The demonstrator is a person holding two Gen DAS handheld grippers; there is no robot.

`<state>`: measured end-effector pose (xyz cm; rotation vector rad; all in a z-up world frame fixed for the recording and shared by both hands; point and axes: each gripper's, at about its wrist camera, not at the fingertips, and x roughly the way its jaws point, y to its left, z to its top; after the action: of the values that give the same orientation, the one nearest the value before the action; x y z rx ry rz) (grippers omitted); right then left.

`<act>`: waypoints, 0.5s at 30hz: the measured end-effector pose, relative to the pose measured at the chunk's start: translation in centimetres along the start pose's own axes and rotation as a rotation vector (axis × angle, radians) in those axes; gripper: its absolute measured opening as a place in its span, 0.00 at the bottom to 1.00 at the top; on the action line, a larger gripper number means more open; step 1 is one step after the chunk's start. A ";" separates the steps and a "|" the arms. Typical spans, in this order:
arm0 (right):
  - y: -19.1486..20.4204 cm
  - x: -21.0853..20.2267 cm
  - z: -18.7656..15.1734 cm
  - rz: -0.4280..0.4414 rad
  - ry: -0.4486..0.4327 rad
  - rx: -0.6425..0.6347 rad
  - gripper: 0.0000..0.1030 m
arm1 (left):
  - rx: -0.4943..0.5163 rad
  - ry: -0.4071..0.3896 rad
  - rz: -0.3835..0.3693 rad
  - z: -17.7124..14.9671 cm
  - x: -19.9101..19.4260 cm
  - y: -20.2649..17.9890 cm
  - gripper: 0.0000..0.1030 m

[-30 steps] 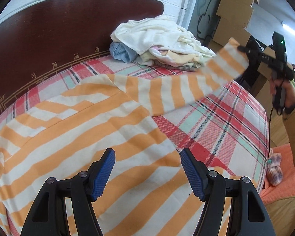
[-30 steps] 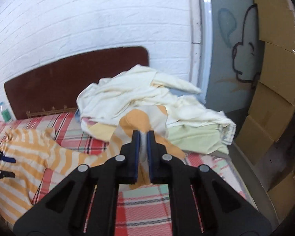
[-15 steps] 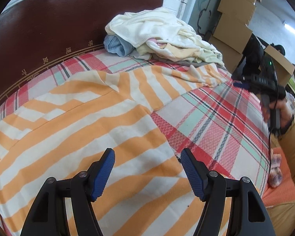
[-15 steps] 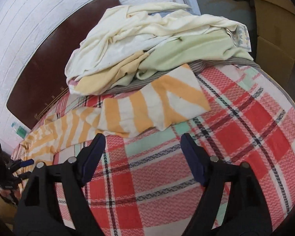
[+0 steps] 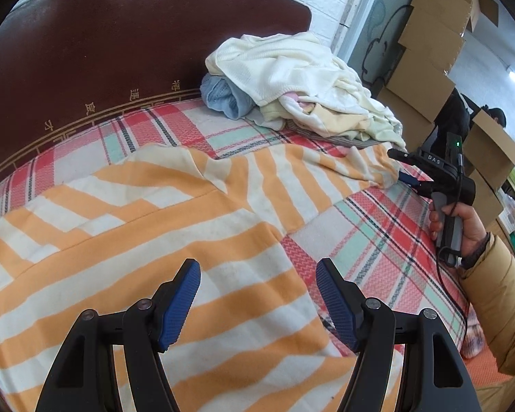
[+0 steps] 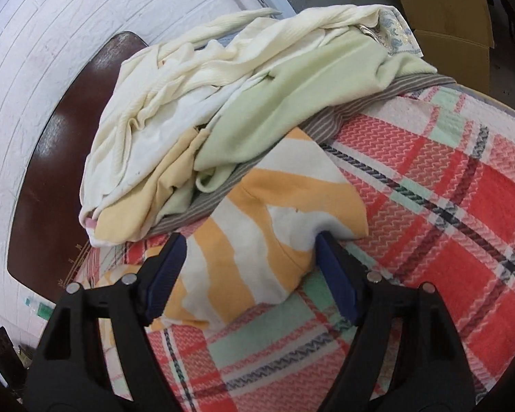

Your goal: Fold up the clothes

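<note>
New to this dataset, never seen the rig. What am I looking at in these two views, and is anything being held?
No robot arm here: a person holds a trigger-style two-finger gripper in each hand, each with a fisheye camera looking along its fingers.

The left wrist view shows the left gripper open above the body of an orange-striped shirt spread on a plaid blanket. Further right, the person's hand holds the right gripper at the shirt's sleeve end.

The right wrist view shows the right gripper open, its fingers to either side of that sleeve, not clamped on it. Behind lies a pile of clothes, against a dark headboard.

Nothing is held.
</note>
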<state>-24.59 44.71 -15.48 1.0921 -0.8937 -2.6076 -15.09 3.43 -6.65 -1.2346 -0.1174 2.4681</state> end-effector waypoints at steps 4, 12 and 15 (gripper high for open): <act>-1.7 1.8 0.6 0.087 0.056 0.116 0.20 | -0.009 0.004 0.004 0.8 0.7 0.7 0.69; 0.5 -2.7 1.9 0.197 -0.073 0.055 0.19 | -0.025 0.010 0.012 2.5 2.0 2.2 0.69; 2.4 -5.2 2.7 0.253 -0.117 -0.018 0.19 | -0.023 0.012 0.021 3.6 2.7 2.6 0.69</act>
<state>-22.90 45.95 -9.52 0.7710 -0.9620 -2.4832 -20.12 2.37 -7.13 -1.2662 -0.1301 2.4833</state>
